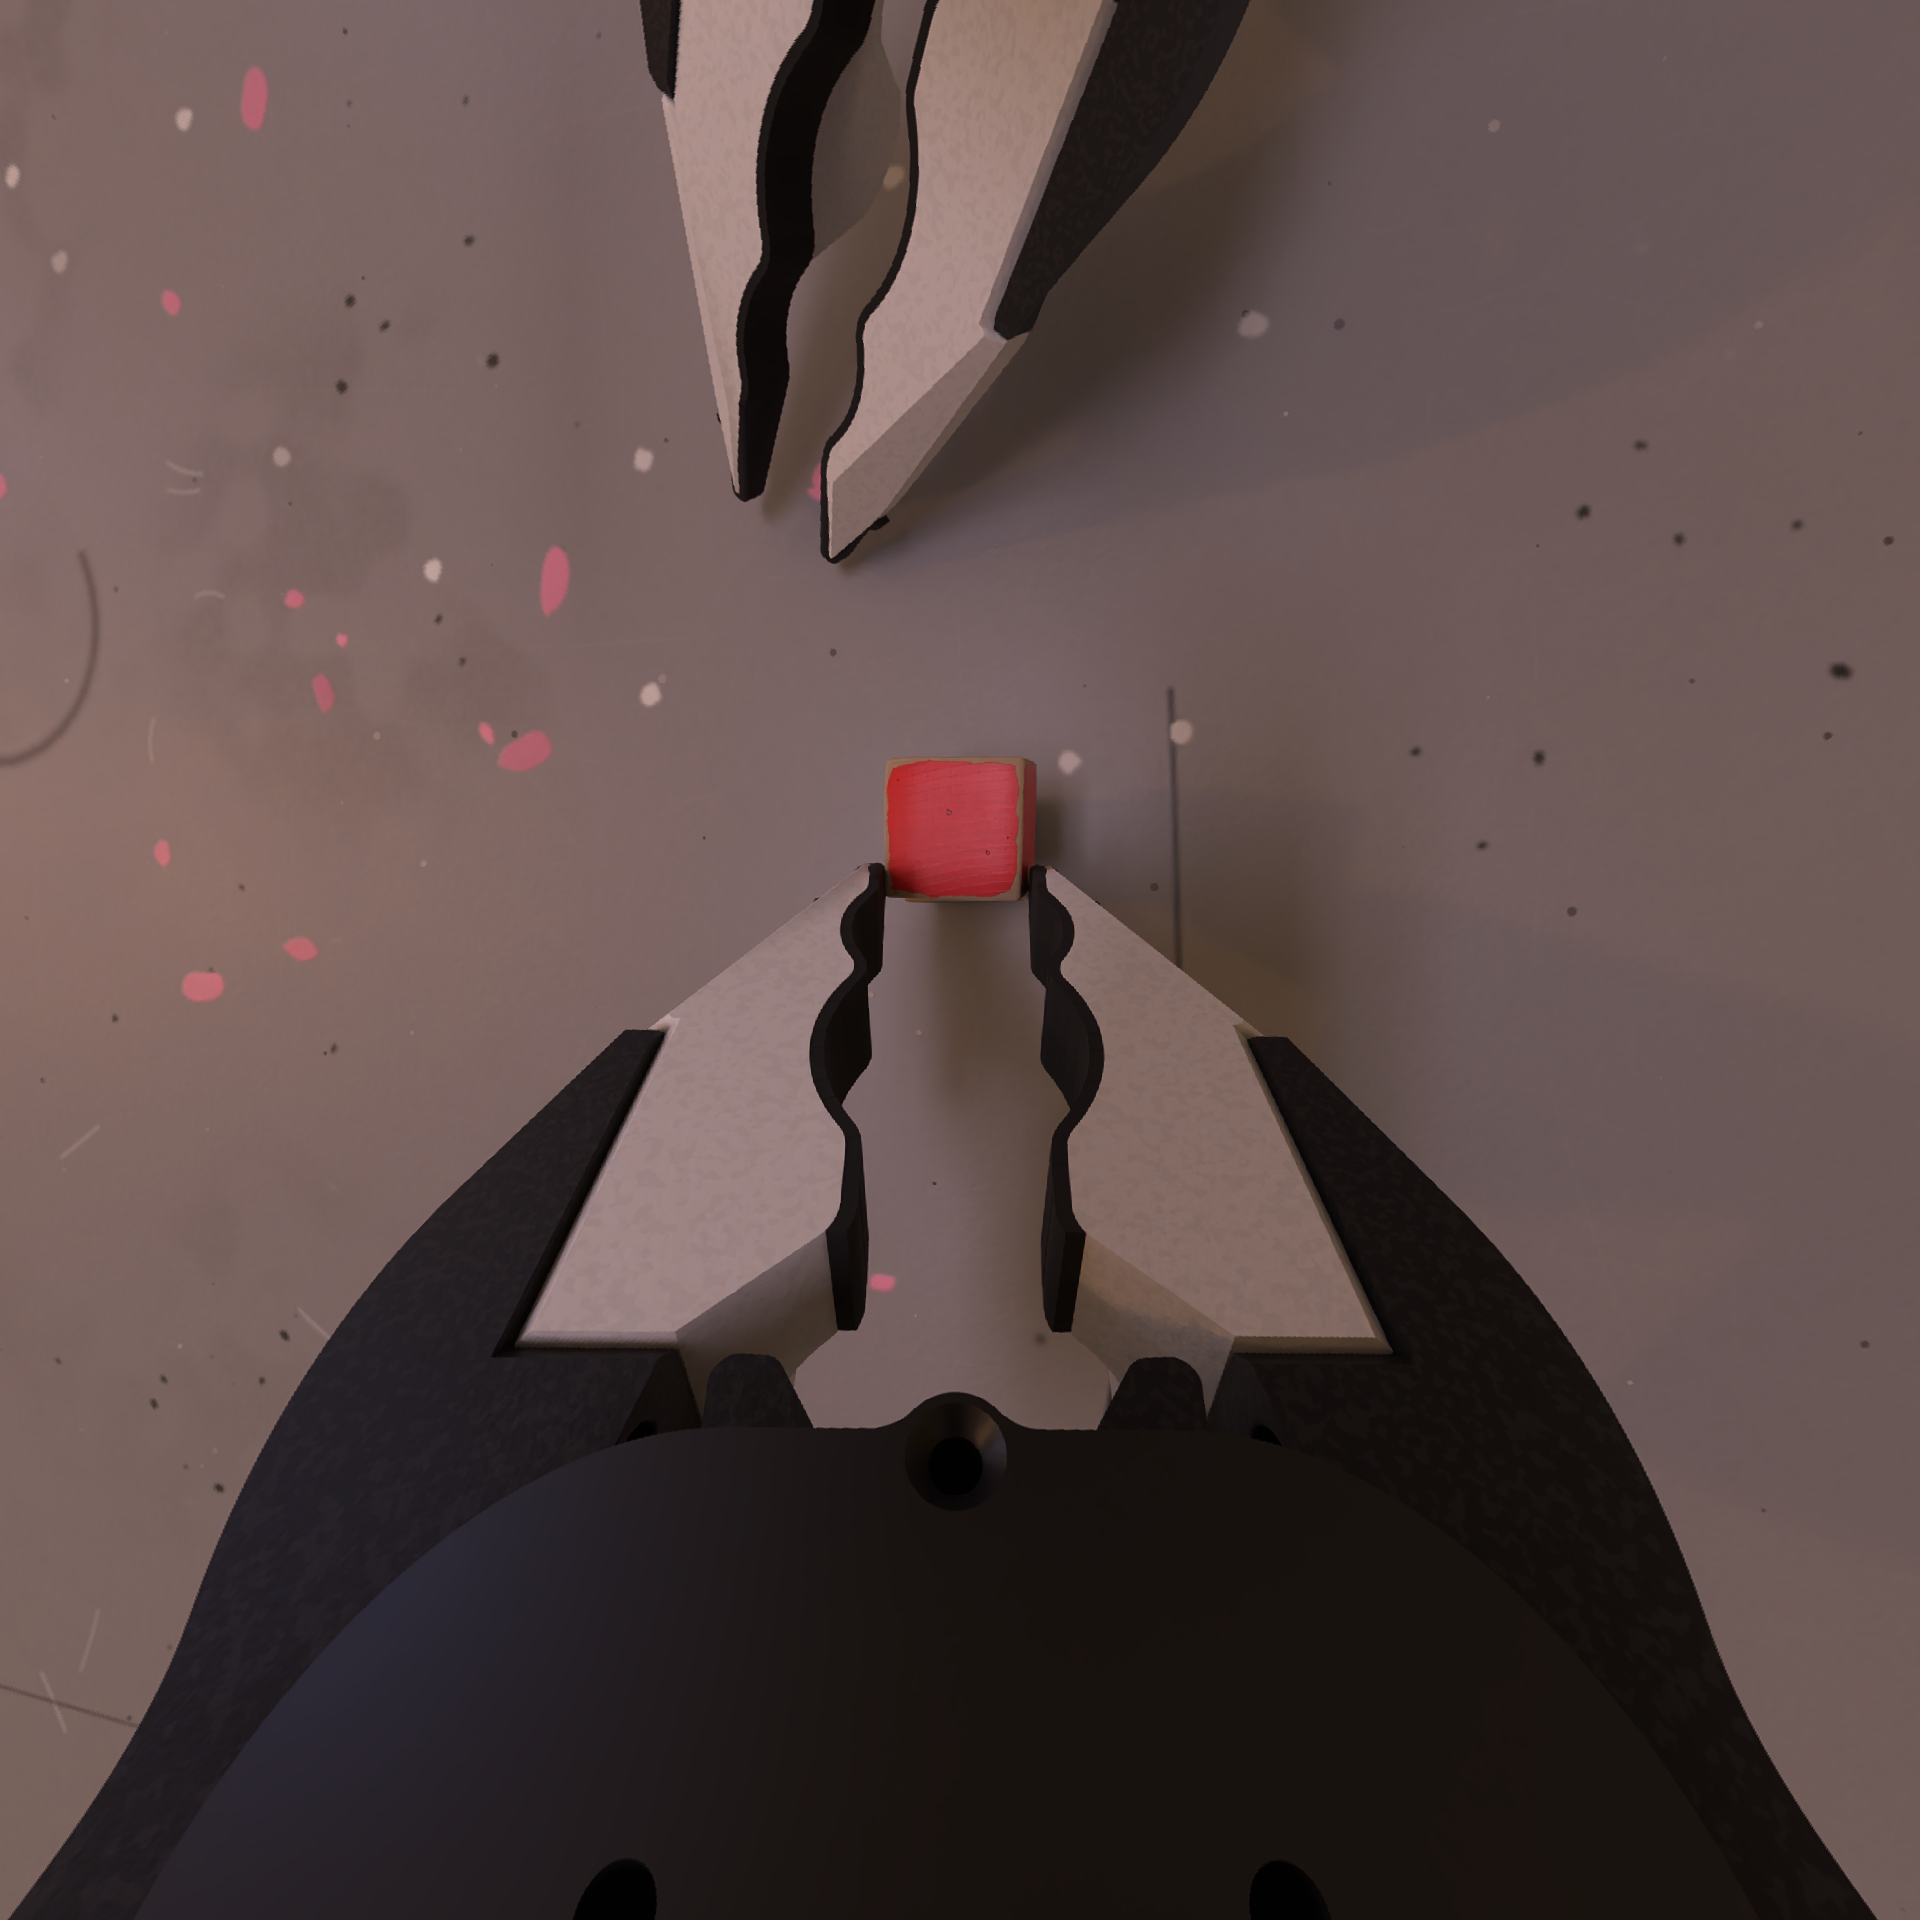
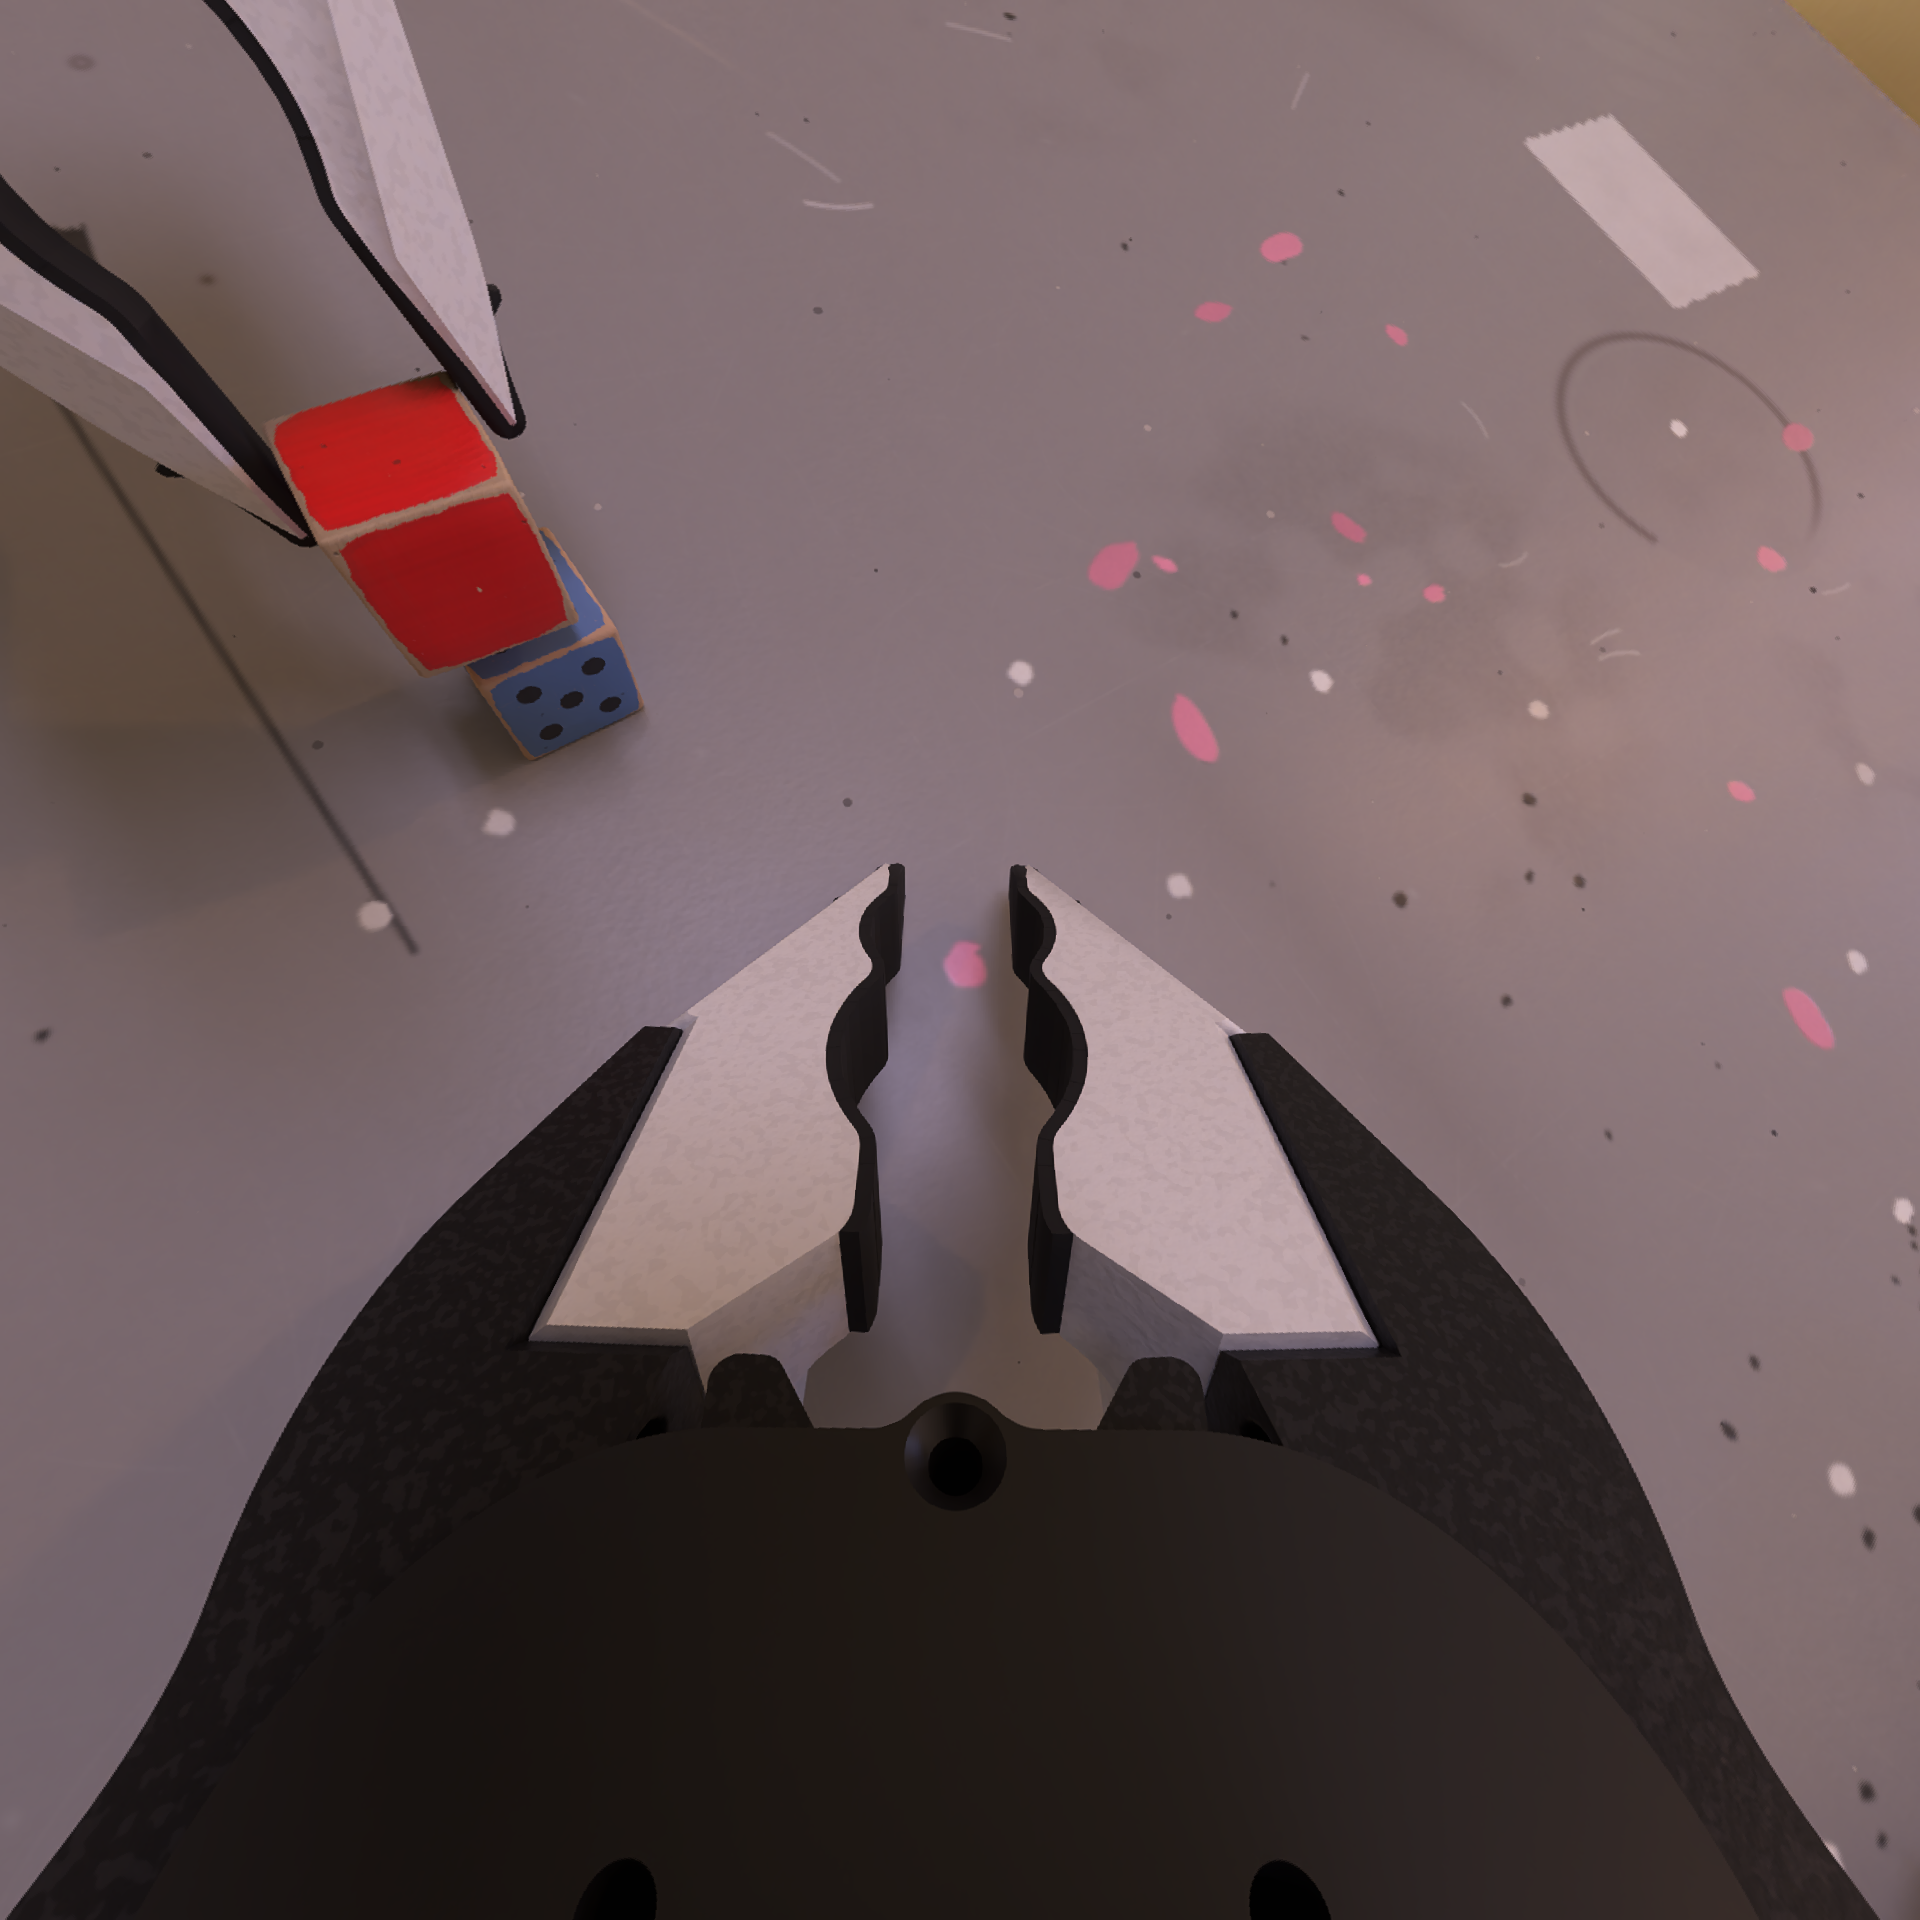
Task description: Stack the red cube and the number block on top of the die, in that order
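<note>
My left gripper (image 1: pixel 958 878) points straight down, its two fingertips against opposite sides of the red cube (image 1: pixel 956 826). In the right wrist view, the same gripper (image 2: pixel 400 473) holds the red cube (image 2: pixel 447 571) over the blue die (image 2: pixel 566 696), shifted slightly to the left of it. I cannot tell whether cube and die touch. The die is hidden under the cube in the left wrist view. My right gripper (image 2: pixel 956 883) is slightly open and empty, hovering over the grey table to the right of the stack. It also shows in the left wrist view (image 1: pixel 795 520). No number block is in view.
The grey table (image 2: pixel 1039 520) is speckled with pink, white and black spots. A white tape strip (image 2: pixel 1642 208) and a dark ring mark (image 2: pixel 1688 436) lie at the far right. A thin dark line (image 2: pixel 260 675) runs left of the stack. The table edge (image 2: pixel 1870 42) shows top right.
</note>
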Robot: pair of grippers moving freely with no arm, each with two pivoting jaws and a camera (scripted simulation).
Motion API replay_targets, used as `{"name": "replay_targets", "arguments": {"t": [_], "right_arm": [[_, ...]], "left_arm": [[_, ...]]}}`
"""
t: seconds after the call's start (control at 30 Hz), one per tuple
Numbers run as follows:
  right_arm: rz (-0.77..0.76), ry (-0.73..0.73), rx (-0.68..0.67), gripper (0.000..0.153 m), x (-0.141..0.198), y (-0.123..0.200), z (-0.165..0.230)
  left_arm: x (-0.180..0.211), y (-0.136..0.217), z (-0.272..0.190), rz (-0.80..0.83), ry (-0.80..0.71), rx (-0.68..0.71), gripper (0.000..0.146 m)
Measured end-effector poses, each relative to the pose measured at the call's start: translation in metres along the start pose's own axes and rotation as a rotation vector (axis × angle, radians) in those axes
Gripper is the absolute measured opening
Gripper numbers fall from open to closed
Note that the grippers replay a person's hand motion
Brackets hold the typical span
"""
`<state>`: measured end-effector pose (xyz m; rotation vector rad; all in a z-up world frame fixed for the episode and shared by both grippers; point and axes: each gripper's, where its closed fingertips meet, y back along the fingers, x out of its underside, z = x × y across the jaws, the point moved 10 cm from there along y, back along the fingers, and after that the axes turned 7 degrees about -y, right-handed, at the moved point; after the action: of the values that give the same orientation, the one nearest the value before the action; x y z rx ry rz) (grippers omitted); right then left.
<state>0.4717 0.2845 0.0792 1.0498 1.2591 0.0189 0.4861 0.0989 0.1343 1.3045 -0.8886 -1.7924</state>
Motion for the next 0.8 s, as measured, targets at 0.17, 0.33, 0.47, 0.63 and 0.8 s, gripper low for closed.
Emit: {"name": "replay_targets", "arguments": {"t": [0.17, 0.33, 0.47, 0.63, 0.8], "right_arm": [[-0.003, 0.005, 0.005, 0.02, 0.0, 0.0, 0.001], [-0.004, 0.002, 0.004, 0.02, 0.0, 0.0, 0.001], [-0.002, 0.001, 0.001, 0.02, 0.0, 0.0, 0.0], [-0.002, 0.003, 0.001, 0.02, 0.0, 0.0, 0.001], [-0.002, 0.001, 0.001, 0.02, 0.0, 0.0, 0.001]], "left_arm": [[-0.001, -0.003, -0.001, 0.026, 0.017, -0.008, 0.028], [0.0, -0.005, 0.001, 0.034, 0.026, -0.008, 0.027], [0.001, -0.007, 0.001, 0.039, 0.027, 0.004, 0.028], [0.002, -0.007, 0.002, 0.032, 0.032, 0.004, 0.028], [0.002, -0.01, 0.0, -0.003, 0.051, -0.013, 0.05]]}}
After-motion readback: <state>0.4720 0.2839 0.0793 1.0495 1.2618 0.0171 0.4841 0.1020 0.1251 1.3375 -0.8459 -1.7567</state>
